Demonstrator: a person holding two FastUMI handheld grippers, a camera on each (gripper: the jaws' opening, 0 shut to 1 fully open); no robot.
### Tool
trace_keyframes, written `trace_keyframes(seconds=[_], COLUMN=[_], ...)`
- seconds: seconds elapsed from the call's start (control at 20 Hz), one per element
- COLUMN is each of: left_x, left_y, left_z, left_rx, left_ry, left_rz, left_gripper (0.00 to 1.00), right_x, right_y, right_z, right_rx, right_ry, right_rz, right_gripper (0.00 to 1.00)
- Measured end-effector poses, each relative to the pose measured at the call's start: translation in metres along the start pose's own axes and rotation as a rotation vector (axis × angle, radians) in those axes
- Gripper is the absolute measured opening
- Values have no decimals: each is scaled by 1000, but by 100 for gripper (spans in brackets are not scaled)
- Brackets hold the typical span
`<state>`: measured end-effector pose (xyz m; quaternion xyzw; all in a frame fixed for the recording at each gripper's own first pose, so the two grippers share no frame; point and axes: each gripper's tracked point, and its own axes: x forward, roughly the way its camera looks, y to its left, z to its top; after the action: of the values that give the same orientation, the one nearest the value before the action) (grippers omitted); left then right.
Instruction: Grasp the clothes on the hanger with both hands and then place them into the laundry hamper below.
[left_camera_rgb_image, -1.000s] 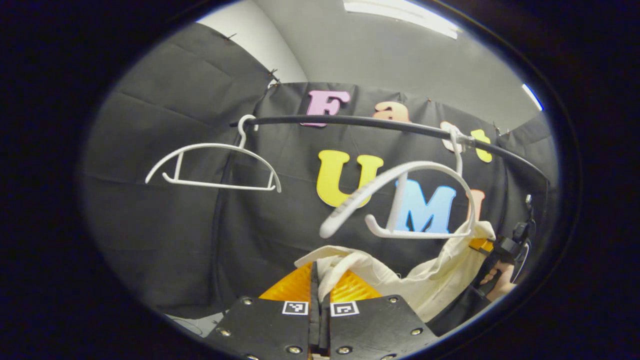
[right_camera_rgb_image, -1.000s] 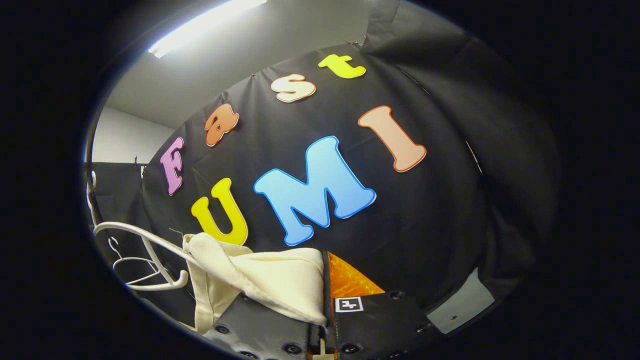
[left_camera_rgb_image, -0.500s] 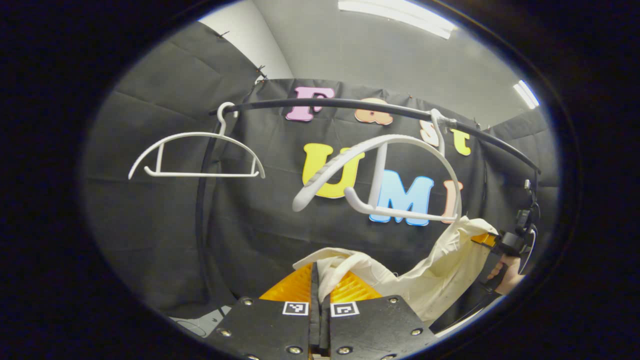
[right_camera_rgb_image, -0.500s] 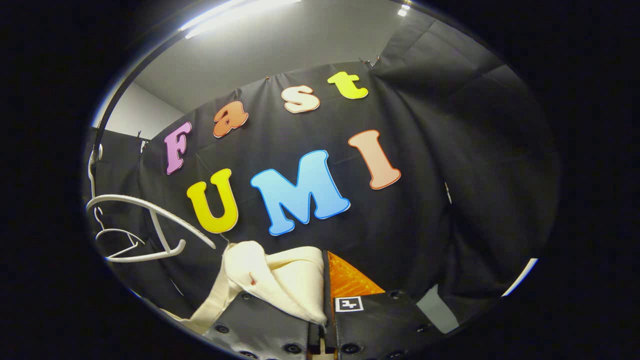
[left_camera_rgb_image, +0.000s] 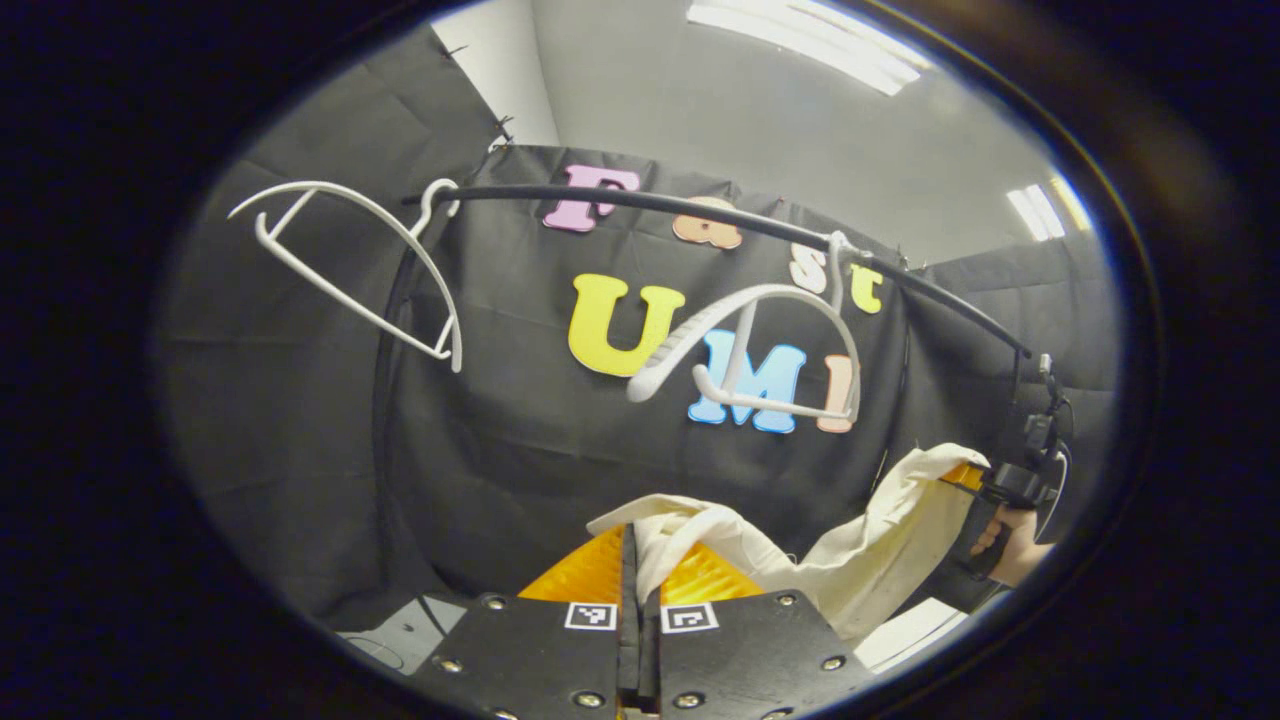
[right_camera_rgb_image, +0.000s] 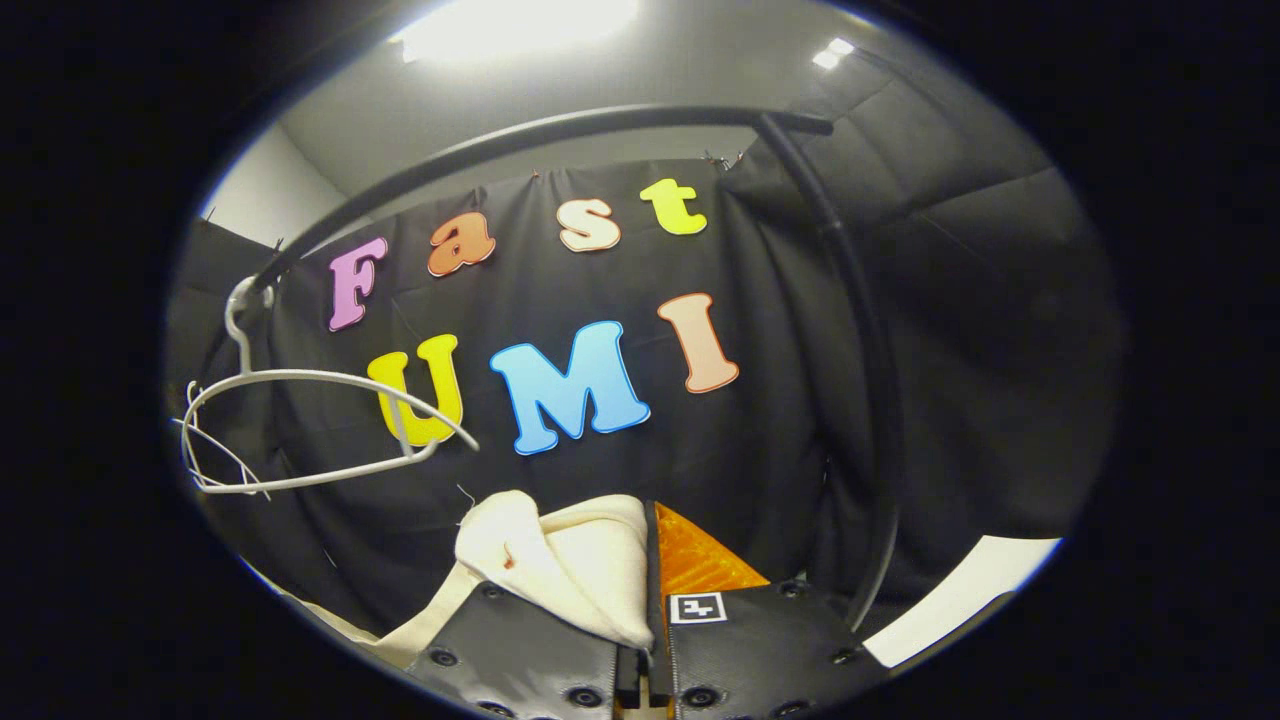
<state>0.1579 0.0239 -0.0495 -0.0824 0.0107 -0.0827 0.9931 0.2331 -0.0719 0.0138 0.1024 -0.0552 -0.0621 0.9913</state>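
Above us the black rail (left_camera_rgb_image: 700, 205) runs across the booth, and two white hangers hang from it. The nearer hanger (left_camera_rgb_image: 760, 340) sits just above the cream garment (left_camera_rgb_image: 860, 540) stretched between our two tongs, with open air between them. The far hanger (left_camera_rgb_image: 350, 260) tilts off to the side, well apart. In the right gripper view the rail's upright post (right_camera_rgb_image: 860, 400) curves down close beside us, while the black cloth wall (right_camera_rgb_image: 1000, 350) closes off the space behind it.

Black rail (left_camera_rgb_image: 700, 207) is spanning upper frame, carrying two white hangers: one (left_camera_rgb_image: 345, 265) upper left, one (left_camera_rgb_image: 760, 350) center-right.
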Motion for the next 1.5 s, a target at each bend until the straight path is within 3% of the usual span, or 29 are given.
trace_keyframes(seconds=[0.35, 0.65, 0.85, 1.15, 1.35, 1.5], left_x=[-41, -61, -68, -59, -66, -69], left_y=[-4, -15, -9, 15, 40, 47], left_z=[29, 3, -40, -119, -178, -228], left_rx=[17, 67, 60, 46, 59, 87], left_ry=[6, 51, 112, 267, 374, 475], left_rz=[-112, -168, -160, -104, -72, -86], left_gripper=[1, 1, 2, 1, 0, 0], right_x=[-94, -136, -154, -182, -195, -193], right_y=[58, 129, 161, 176, 167, 152], right_z=[-7, -55, -108, -202, -252, -296], right_rx=[-8, -17, -35, -85, -144, -137], right_ry=[43, 172, 294, 528, 628, 751], right_rz=[82, 215, 293, 361, 369, 323], right_gripper=[7, 7, 7, 7, 8, 8])
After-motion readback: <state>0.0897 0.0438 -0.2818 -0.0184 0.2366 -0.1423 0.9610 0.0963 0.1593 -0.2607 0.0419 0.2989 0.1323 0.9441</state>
